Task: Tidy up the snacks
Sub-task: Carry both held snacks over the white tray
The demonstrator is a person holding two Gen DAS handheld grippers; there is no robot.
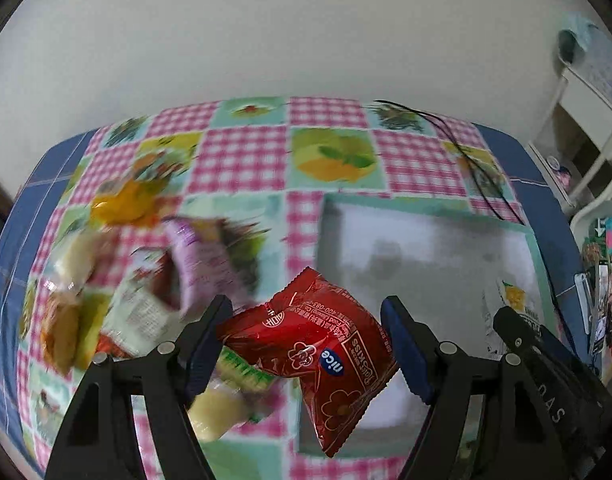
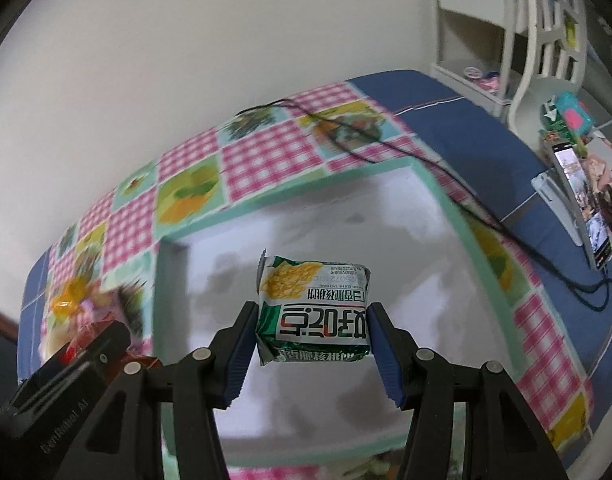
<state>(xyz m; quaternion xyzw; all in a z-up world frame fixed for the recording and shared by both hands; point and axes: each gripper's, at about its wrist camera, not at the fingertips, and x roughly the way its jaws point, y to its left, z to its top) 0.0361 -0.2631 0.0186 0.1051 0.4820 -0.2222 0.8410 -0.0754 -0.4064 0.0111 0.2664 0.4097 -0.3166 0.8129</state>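
While both hand-held grippers clamp packets, red [image 1: 318, 356] left, green [image 2: 314, 308] right, your box [image 2: 386, 216] sits beneath, right nearer.

Checkered tablecloth [image 1: 245, 156], box [image 1: 530, 240], snack pile [image 1: 137, 264], cable [image 1: 478, 168]

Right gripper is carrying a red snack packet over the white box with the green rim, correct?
Wrong colour: the right gripper holds a green and white snack packet over the box, as the right wrist view shows. The red packet is in the left gripper.
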